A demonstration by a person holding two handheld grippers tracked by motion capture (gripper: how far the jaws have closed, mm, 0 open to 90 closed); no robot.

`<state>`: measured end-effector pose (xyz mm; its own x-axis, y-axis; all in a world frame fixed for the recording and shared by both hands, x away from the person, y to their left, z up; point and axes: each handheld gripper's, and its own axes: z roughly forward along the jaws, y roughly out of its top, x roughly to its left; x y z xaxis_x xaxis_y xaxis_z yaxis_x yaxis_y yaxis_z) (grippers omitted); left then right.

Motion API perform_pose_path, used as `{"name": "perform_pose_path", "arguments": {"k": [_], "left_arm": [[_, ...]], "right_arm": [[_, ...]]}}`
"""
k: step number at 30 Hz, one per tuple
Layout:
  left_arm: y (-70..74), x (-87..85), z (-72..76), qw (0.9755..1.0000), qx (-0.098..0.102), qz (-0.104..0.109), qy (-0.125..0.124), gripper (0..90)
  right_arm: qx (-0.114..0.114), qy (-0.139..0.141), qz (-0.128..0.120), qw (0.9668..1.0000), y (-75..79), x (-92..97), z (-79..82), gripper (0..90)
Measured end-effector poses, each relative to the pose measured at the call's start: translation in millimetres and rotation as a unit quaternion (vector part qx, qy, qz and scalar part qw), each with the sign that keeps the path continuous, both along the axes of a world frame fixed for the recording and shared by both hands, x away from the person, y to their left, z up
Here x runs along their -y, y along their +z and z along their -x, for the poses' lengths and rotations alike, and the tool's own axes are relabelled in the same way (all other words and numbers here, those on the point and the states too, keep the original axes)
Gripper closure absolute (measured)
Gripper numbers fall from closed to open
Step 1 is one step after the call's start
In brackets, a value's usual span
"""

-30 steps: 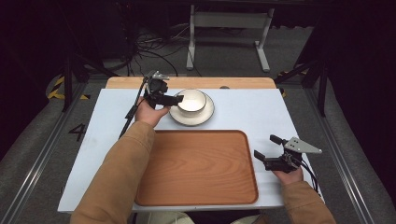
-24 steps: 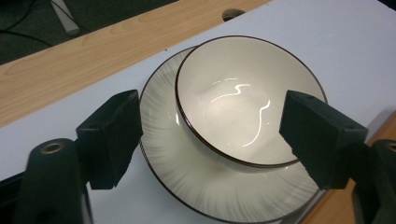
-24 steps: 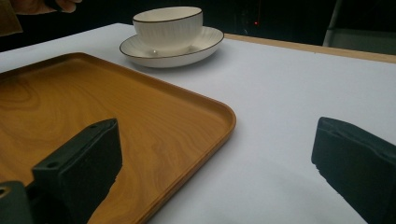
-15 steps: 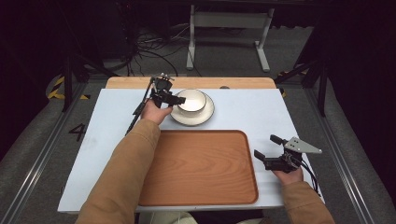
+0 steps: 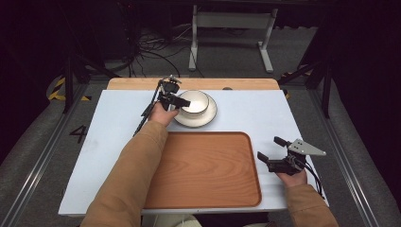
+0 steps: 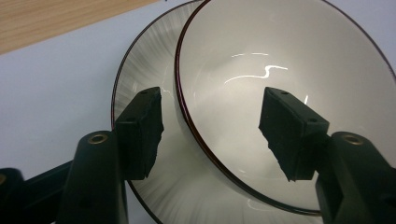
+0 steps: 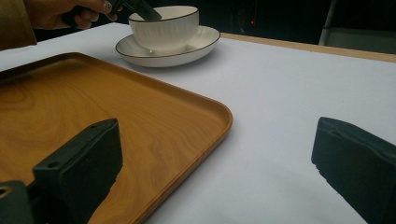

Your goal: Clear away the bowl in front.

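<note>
high view: the white bowl (image 5: 194,101) sits on its saucer (image 5: 211,115) at the far side of the bench (image 5: 104,137), just past the wooden tray (image 5: 203,170). The left claw (image 5: 176,101) is at the bowl's near-left rim, forearm stretched out across the tray's corner. The right claw (image 5: 267,151) rests on the bench right of the tray, well apart from the crockery.

left gripper view: the claw looks down on the bowl; the jaws straddle the rim, one pad over the saucer outside, the other inside the bowl. They've just been closing, but there's a gap on both sides, so it's open, not gripping yet (rim between them though).

right gripper view: jaws spread wide with nothing between them, one over the tray edge, one over bare bench. The hand lies low and level, aimed at the bowl (image 7: 164,25) far off.

risk: I reckon that glossy, thin curved rim could slip from the pads if the pinch is shallow. Or the outer jaw catches the saucer and drags or tips it when lifting.
</note>
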<state>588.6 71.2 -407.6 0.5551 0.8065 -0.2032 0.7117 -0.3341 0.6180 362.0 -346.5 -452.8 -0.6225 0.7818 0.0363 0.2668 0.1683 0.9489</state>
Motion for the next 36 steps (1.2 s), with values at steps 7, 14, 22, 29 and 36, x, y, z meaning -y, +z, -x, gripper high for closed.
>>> {"name": "perform_pose_path", "arguments": {"k": [7,14,22,29,36], "left_arm": [[-5.7,1.3,-3.4,0.9997,-0.024,0.000,0.008,47.6],[-9.8,3.0,-5.2,0.9991,-0.039,-0.003,0.015,57.4],[-9.9,5.1,-6.4,0.9962,-0.064,0.005,0.059,70.6],[-10.0,2.9,-7.4,0.9940,-0.077,0.023,0.075,79.4],[-8.3,2.1,-7.2,0.9935,-0.076,0.024,0.082,81.9]], "right_arm": [[-0.001,0.000,0.001,1.0000,-0.1,-0.3,0.0,2.5],[-0.001,0.000,0.002,1.0000,-0.2,-0.4,0.0,2.6],[-0.002,-0.001,0.002,1.0000,-0.2,-0.6,0.1,2.6],[-0.002,-0.001,0.002,1.0000,-0.2,-0.5,0.0,2.6],[-0.003,-0.001,0.001,1.0000,-0.2,-0.5,-0.1,2.6]]}}
